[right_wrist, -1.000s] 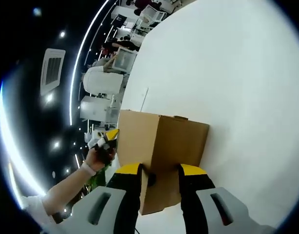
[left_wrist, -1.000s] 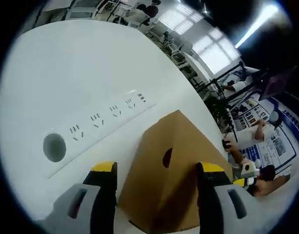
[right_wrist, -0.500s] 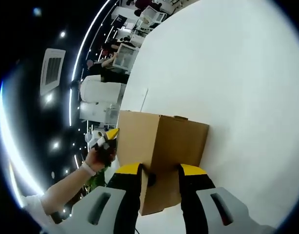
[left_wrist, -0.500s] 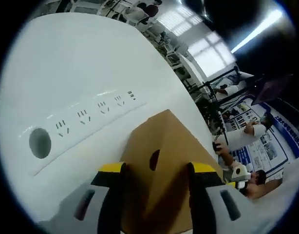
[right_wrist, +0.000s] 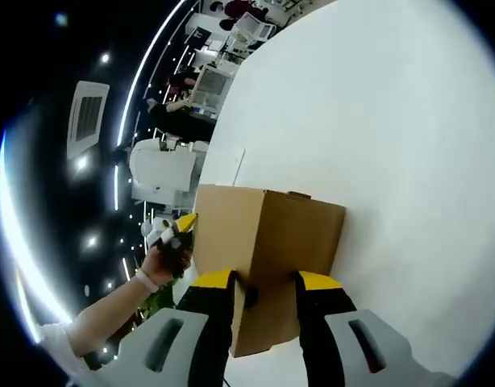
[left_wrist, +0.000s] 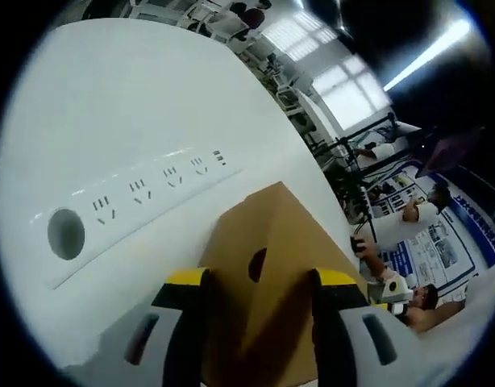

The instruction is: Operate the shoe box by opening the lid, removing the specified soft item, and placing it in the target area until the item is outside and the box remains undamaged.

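A brown cardboard shoe box (left_wrist: 272, 230) lies with its lid closed on the white table (left_wrist: 151, 97). An oval hand hole (left_wrist: 257, 264) shows in the end that faces me. My left gripper (left_wrist: 259, 282) has its yellow-tipped jaws pressed against the two sides of that end. In the right gripper view the shoe box (right_wrist: 268, 226) shows its other end, and my right gripper (right_wrist: 264, 284) is shut on the near vertical edge by a dark hole. The left gripper (right_wrist: 172, 229) shows past the far end in a person's hand. The right gripper (left_wrist: 397, 286) shows beyond the box.
A row of wall-type sockets (left_wrist: 155, 189) and a round grey grommet (left_wrist: 66, 234) are set into the table to the left of the box. Bare white tabletop (right_wrist: 393, 121) stretches past it. People (left_wrist: 425, 210) and desks stand beyond the table edge.
The left gripper's jaws have closed in from wide apart onto the box end and the view shifted slightly. The right gripper has held still on the box.
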### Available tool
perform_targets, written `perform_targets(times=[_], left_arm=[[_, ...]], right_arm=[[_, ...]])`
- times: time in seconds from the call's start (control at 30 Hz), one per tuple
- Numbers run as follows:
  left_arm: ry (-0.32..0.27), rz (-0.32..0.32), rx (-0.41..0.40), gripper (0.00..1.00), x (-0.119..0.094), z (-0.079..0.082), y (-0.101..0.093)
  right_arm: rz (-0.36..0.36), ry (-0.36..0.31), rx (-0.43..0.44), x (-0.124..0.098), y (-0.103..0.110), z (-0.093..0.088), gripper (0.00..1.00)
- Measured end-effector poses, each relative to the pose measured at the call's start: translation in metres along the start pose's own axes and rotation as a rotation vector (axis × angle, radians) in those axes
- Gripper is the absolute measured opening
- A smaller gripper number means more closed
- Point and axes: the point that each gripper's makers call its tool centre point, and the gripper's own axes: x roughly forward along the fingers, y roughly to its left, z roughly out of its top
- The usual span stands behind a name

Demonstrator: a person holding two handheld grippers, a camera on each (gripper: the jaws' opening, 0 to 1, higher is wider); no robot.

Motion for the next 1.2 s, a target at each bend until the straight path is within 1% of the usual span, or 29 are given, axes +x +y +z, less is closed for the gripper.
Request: perform_targets(times=[0.1,0.17,0.2,0.23,0.3,0.4,0.43,0.73,0.83,1.2], left_arm=[[0.000,-0.006,0.000,0.49,-0.001,0.000,0.000],[-0.004,-0.015,-0.004,0.44,-0.005,0.003,0.000],[-0.012,-0.017,-0.022,0.42,-0.006,0.005,0.001],[-0.022,-0.022,-0.057,0.41,-0.008,0.006,0.002],[-0.031,-0.031,-0.062,0.37,-0.010,0.006,0.003],[-0.050,-0.042,-0.105,0.34,-0.013,0.009,0.005],[-0.052,-0.048,-0.120,0.34,-0.012,0.008,0.004],[-0.050,-0.038,-0.111,0.34,-0.009,0.009,0.003],[-0.054,-0.039,-0.118,0.34,-0.009,0.008,0.003],[-0.078,-0.032,-0.126,0.33,-0.010,0.007,0.002]], right_arm=[[-0.001,-0.006,-0.001,0.000,0.000,0.000,0.29],[-0.002,-0.009,-0.001,0.000,0.000,0.000,0.29],[-0.002,-0.010,-0.001,0.000,0.000,0.001,0.29],[-0.001,-0.012,0.000,0.000,0.000,0.001,0.29],[0.000,-0.013,-0.001,0.000,0.000,0.001,0.29],[-0.001,-0.012,-0.001,0.000,-0.001,0.001,0.29],[-0.001,-0.010,-0.002,0.000,-0.001,0.001,0.29],[-0.002,-0.013,-0.004,0.001,-0.001,0.002,0.29],[0.000,-0.006,0.008,0.001,-0.002,0.002,0.29],[-0.004,0.025,-0.001,0.000,-0.001,0.002,0.29]])
